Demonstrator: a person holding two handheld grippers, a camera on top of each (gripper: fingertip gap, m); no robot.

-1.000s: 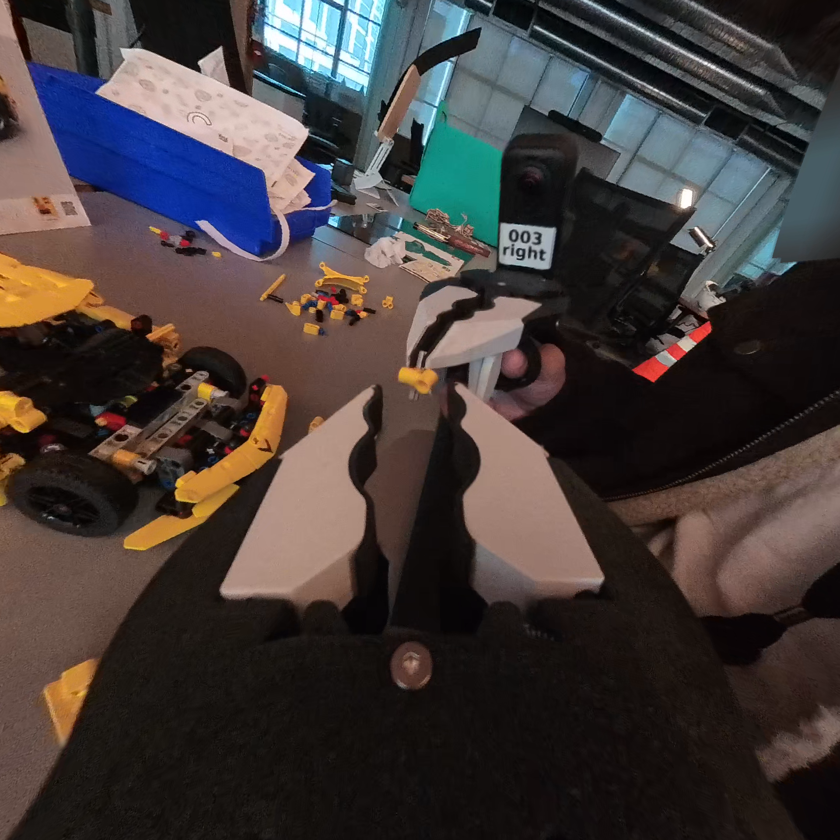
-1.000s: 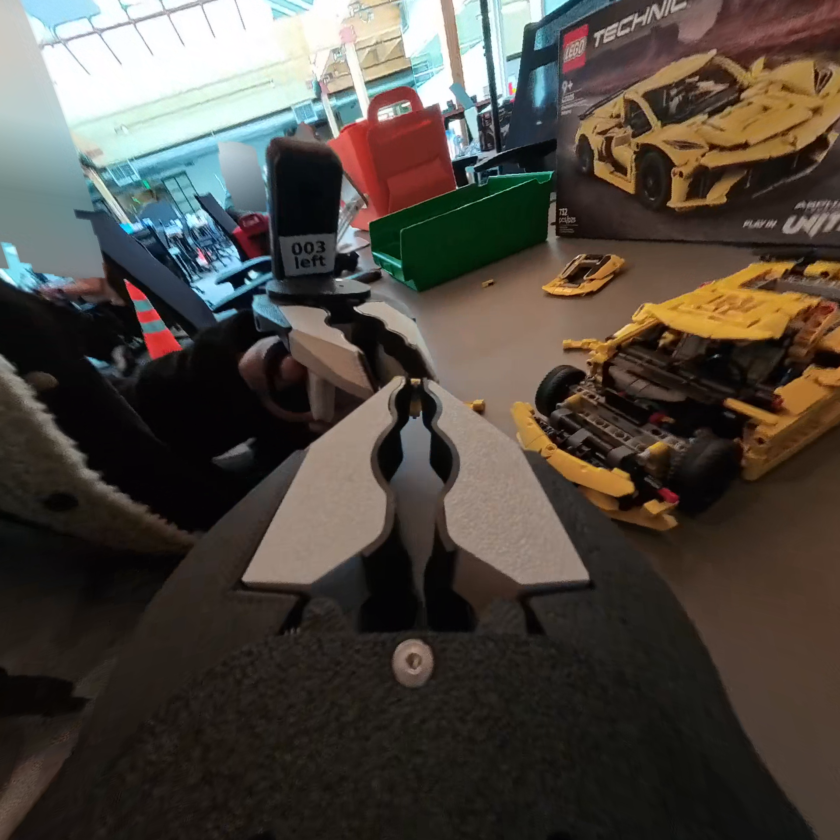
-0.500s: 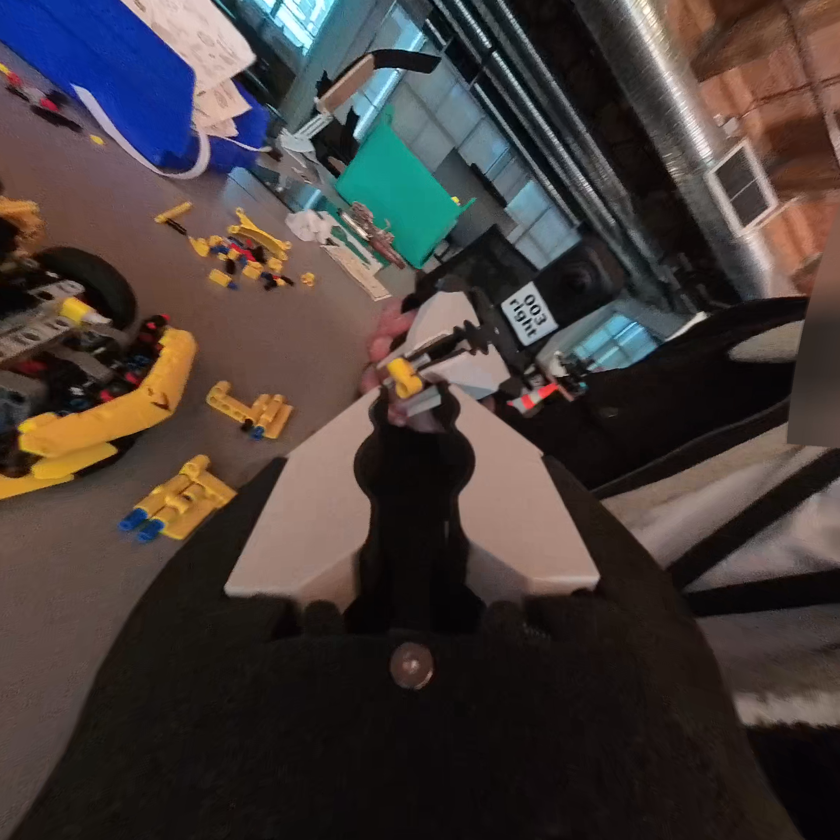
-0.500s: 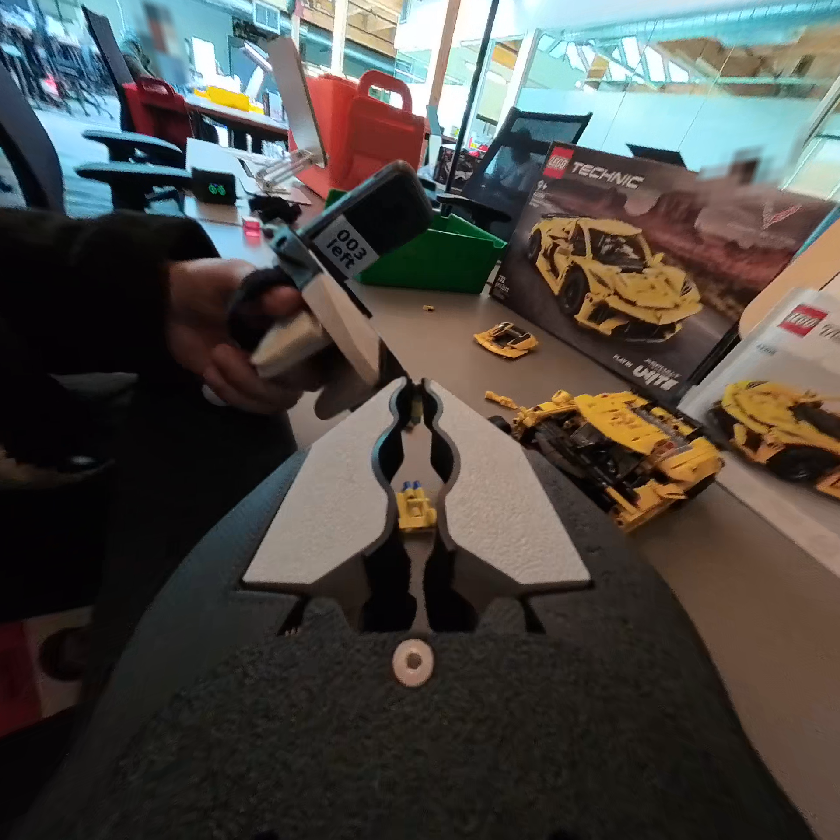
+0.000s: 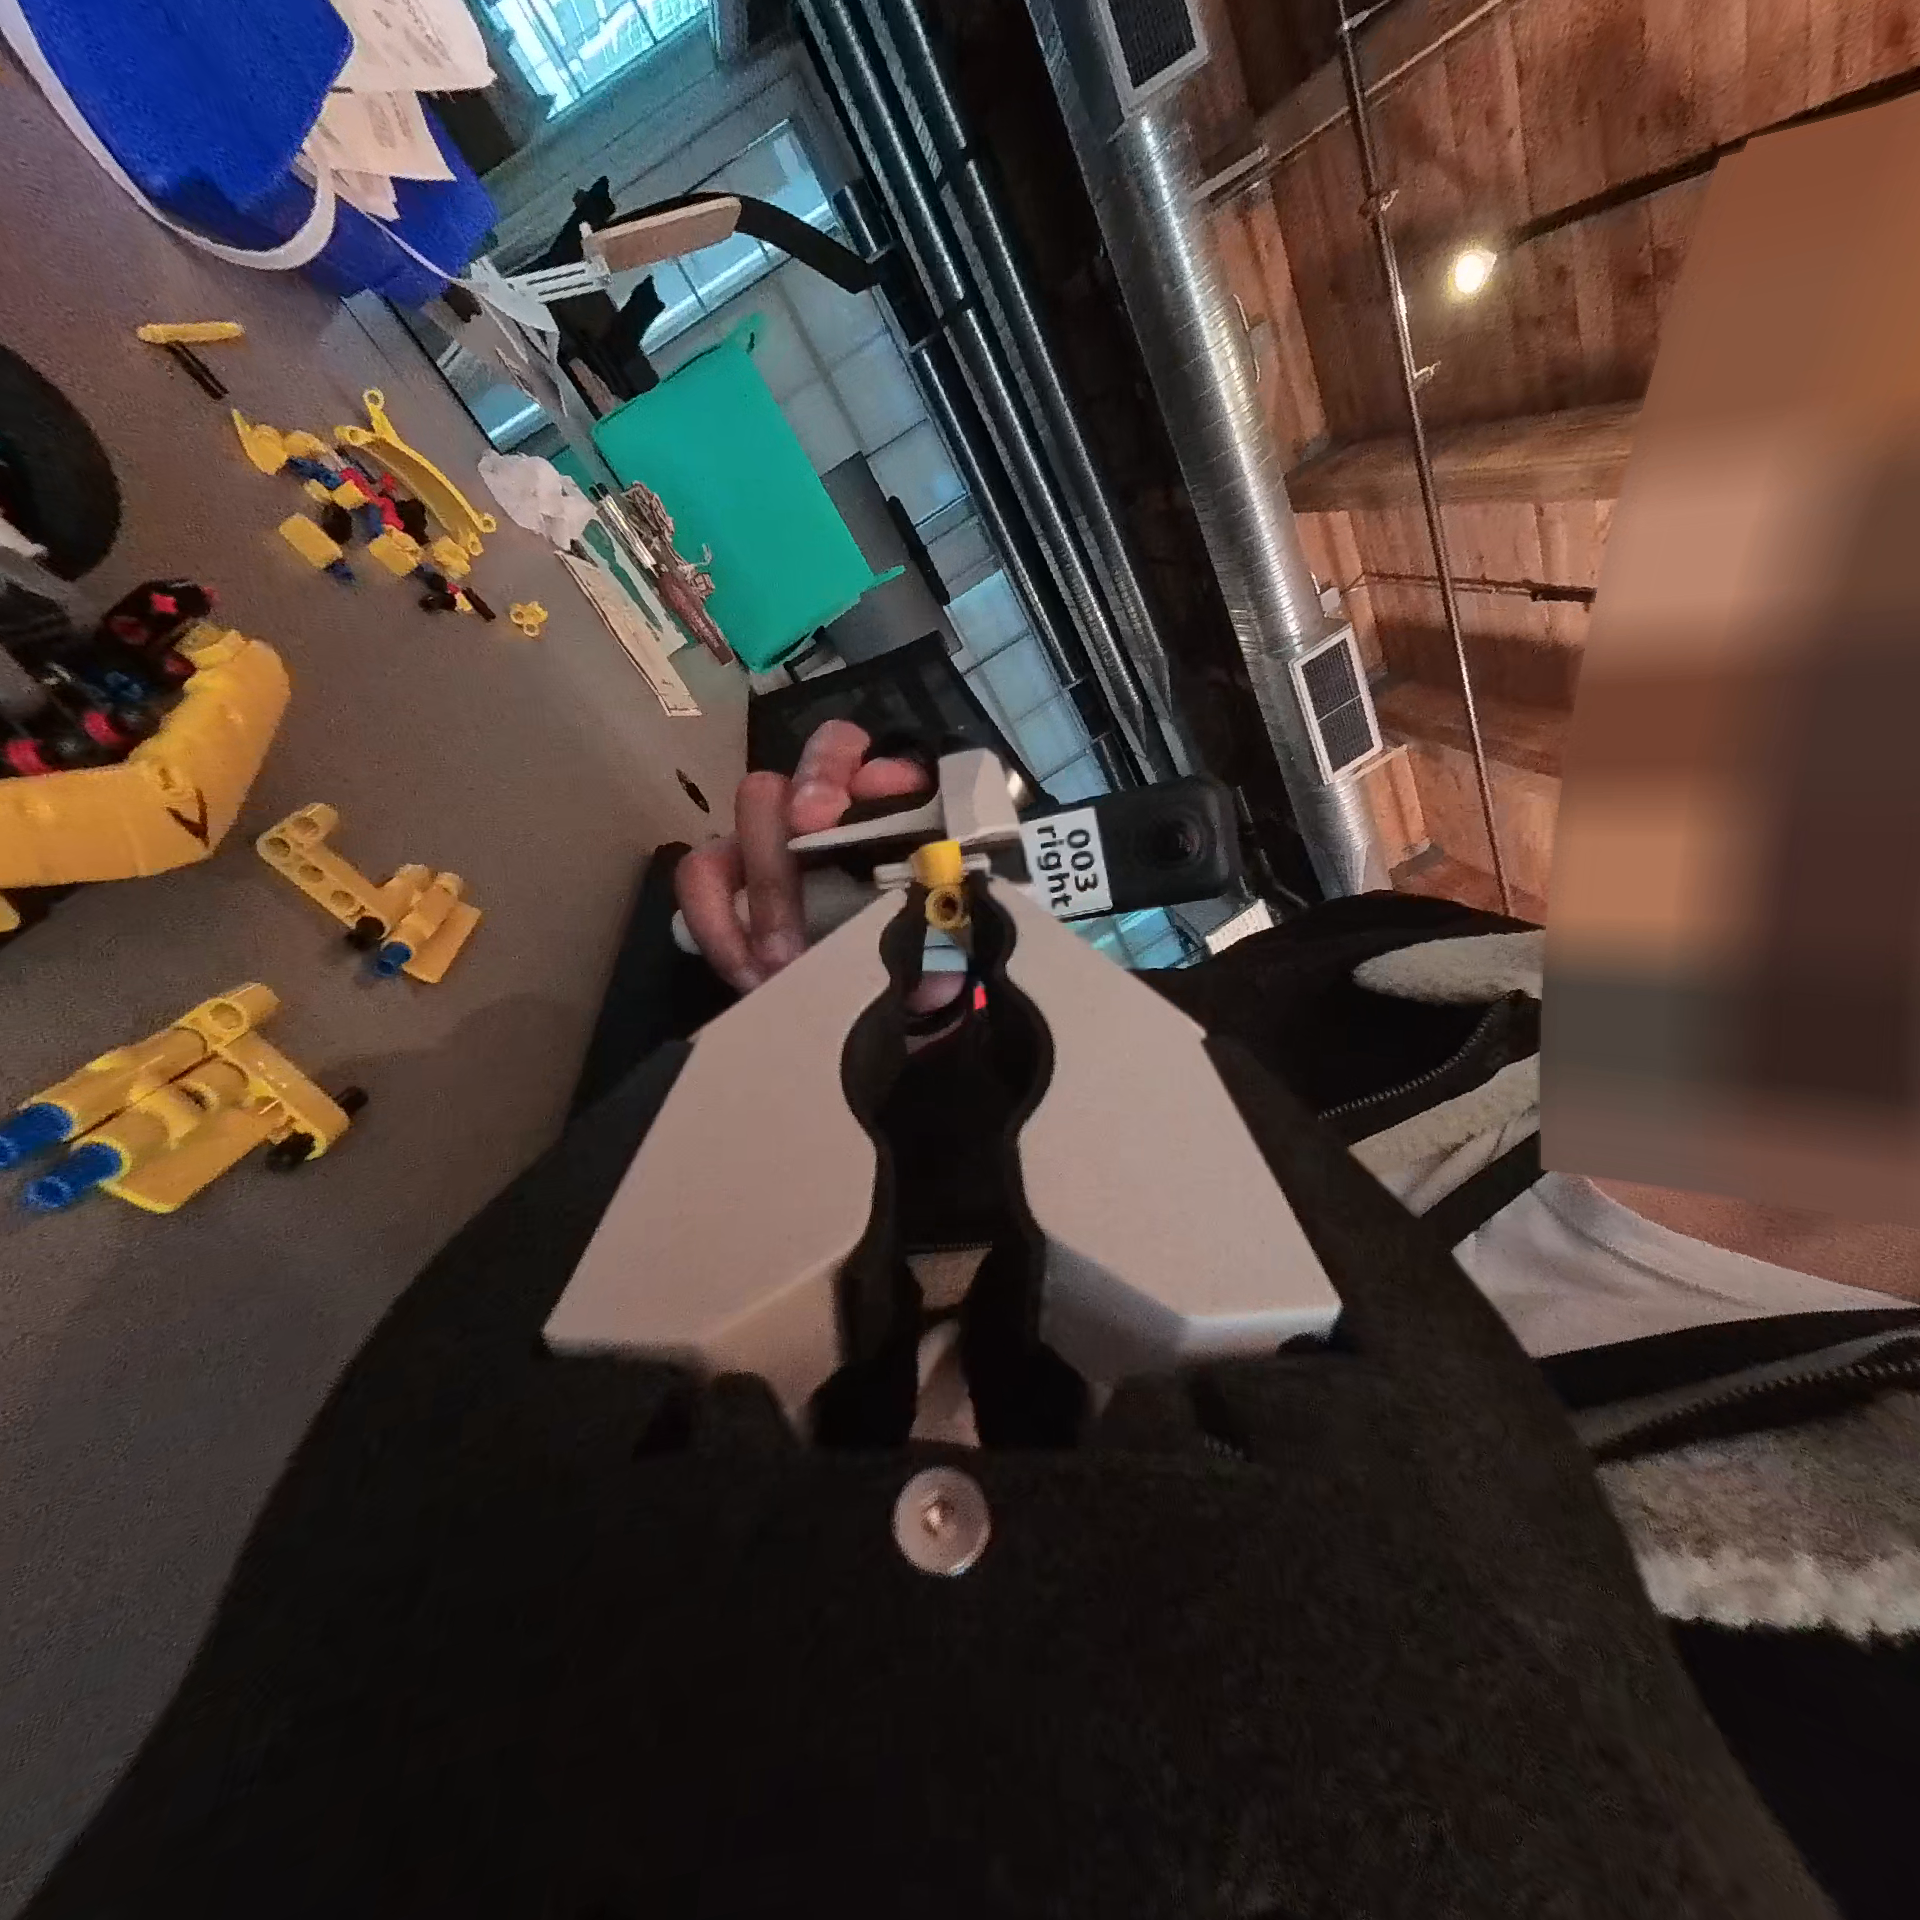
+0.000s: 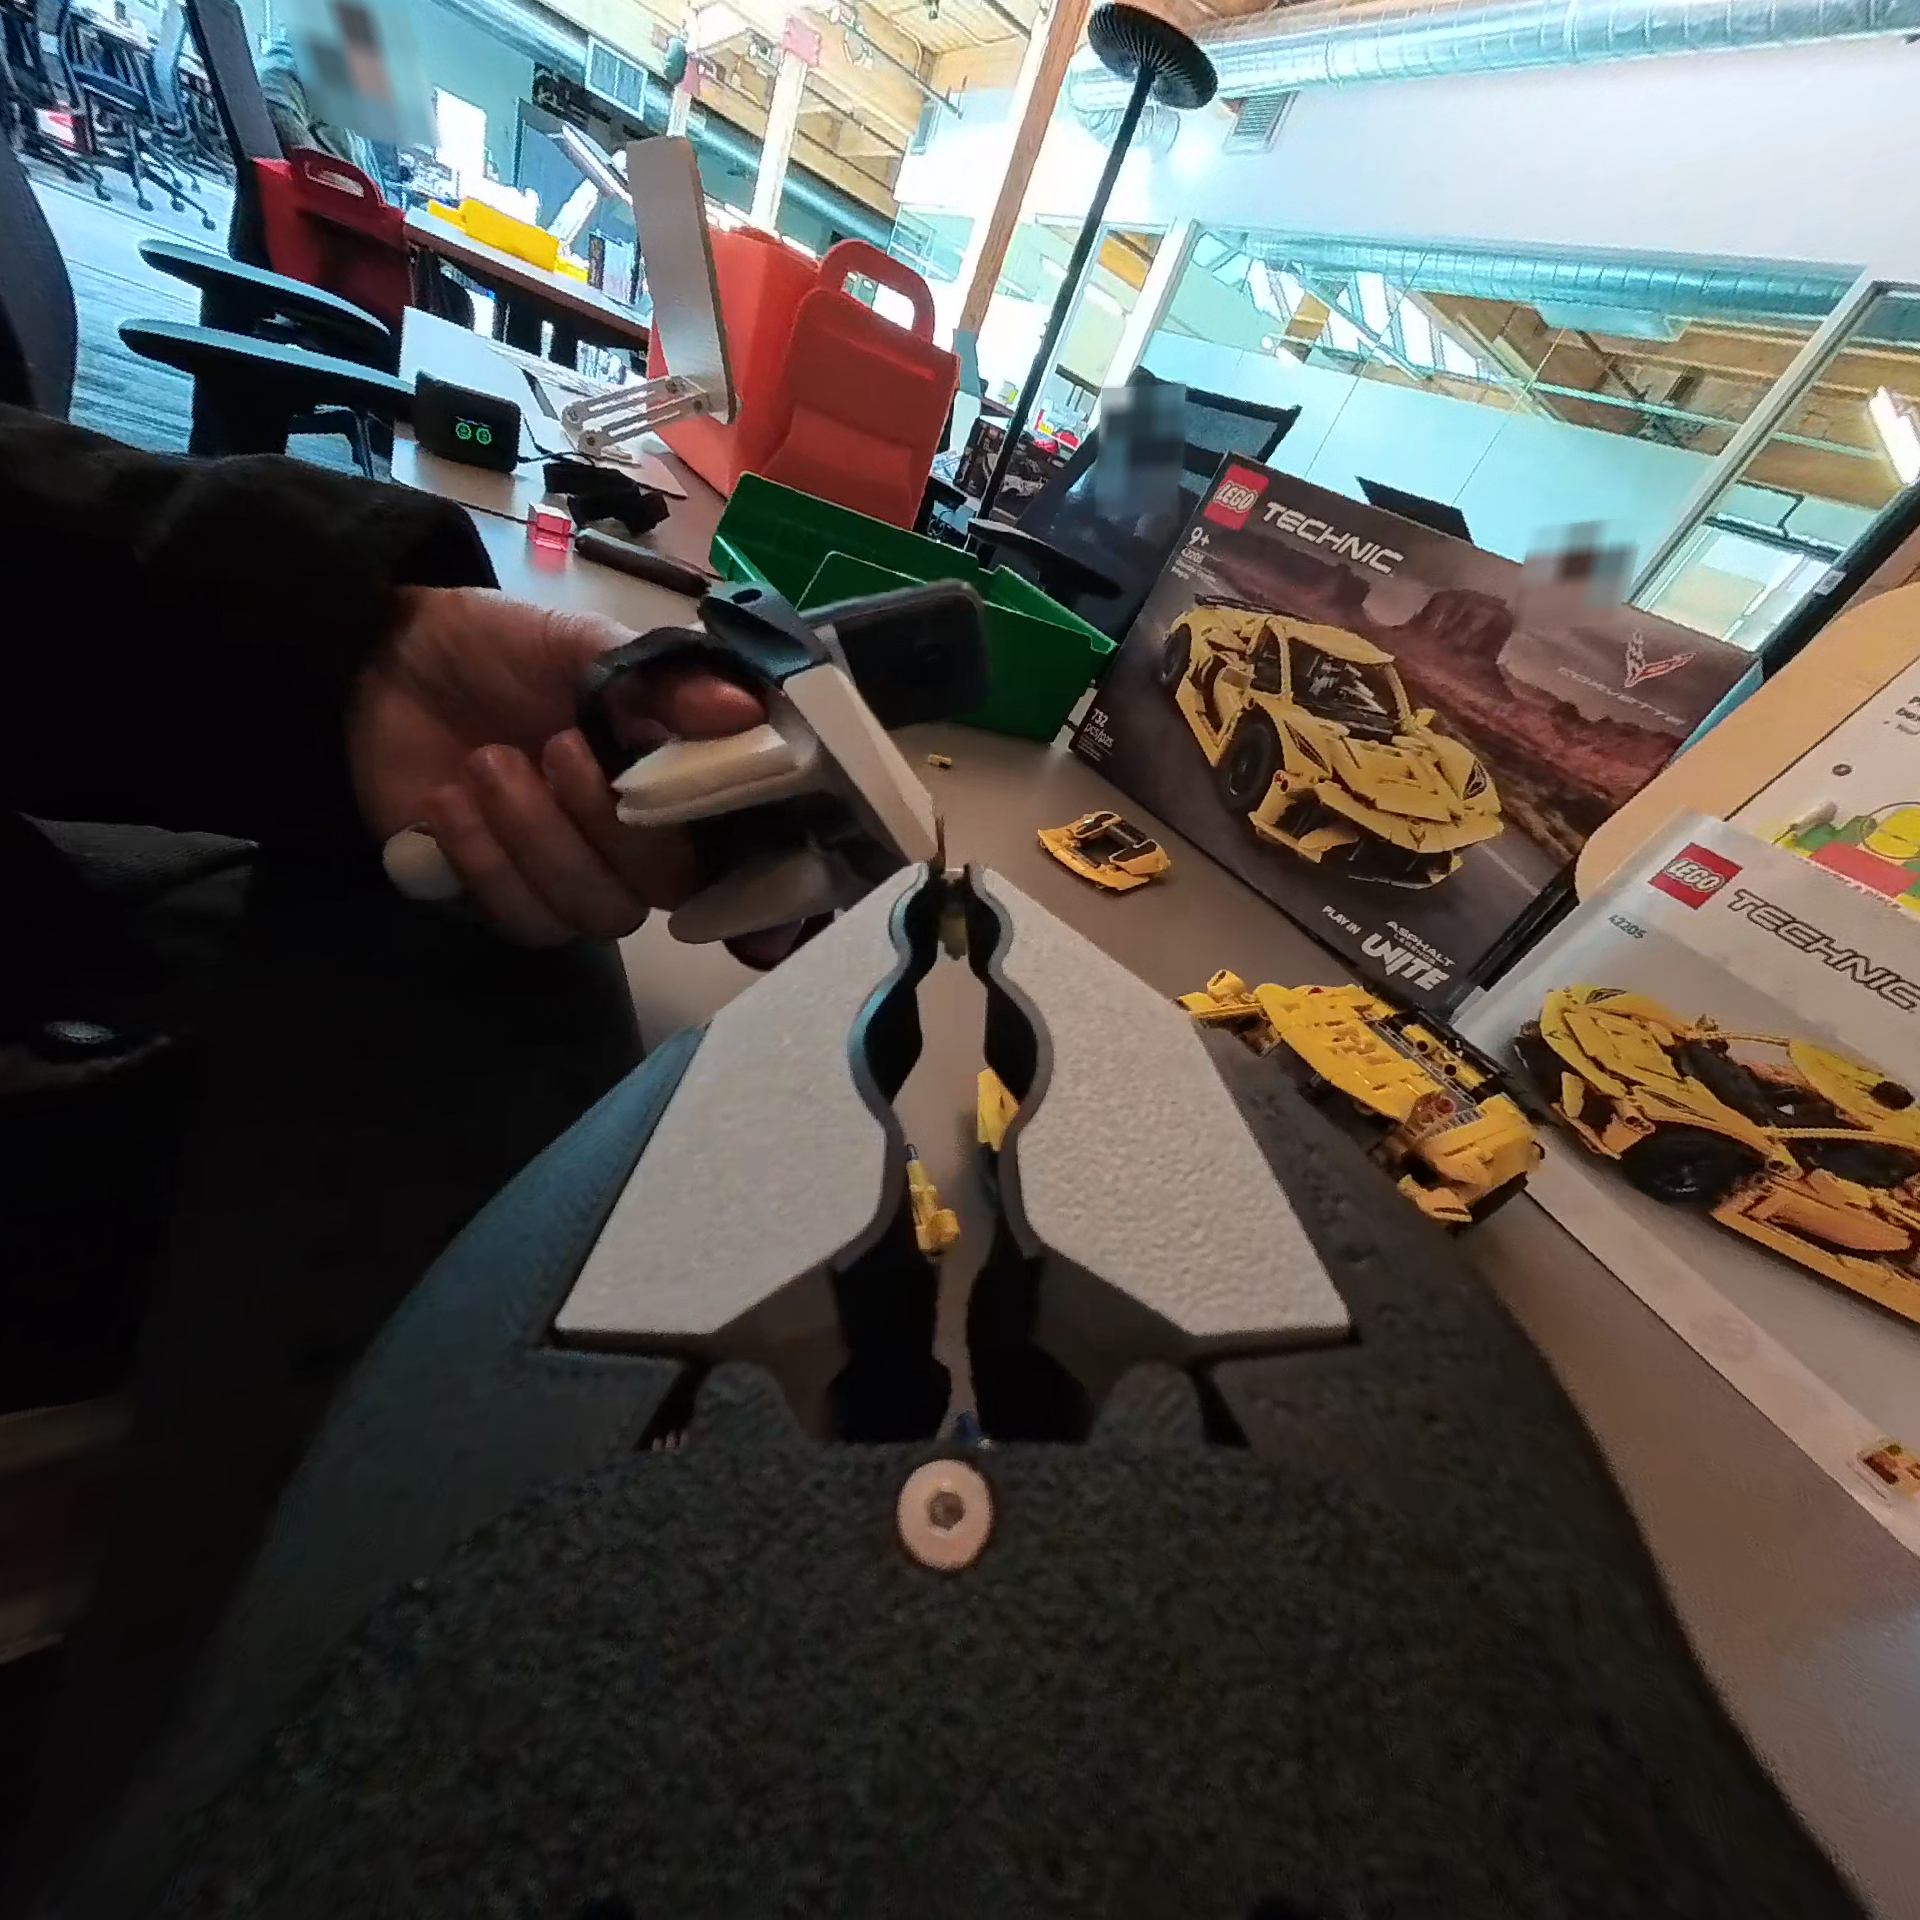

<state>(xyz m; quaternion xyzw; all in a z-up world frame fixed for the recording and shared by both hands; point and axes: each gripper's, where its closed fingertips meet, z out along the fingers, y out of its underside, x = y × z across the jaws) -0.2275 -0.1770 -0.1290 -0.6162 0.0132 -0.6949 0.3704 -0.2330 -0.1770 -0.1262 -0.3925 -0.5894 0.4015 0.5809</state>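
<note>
Both grippers held up off the grey tabletop [image 5: 499,748], tip to tip. Left gripper [image 5: 945,914]: jaws narrow, pinched on a small yellow connector piece [image 5: 943,883]. Right gripper [image 6: 948,883]: jaws narrow, closed on the same piece [image 6: 950,925] at their tips. Left gripper's fingers meet it from the left in the right wrist view. On the tabletop: half-built yellow car [image 6: 1392,1091], two yellow sub-assemblies [image 5: 177,1101] beside it, loose parts pile [image 5: 374,509], kit box [image 6: 1403,707].

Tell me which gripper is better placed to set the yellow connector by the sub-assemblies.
Left, probably: left gripper and right gripper both look shut on the yellow connector, but the yellow sub-assemblies lie in clear view beside the left.
</note>
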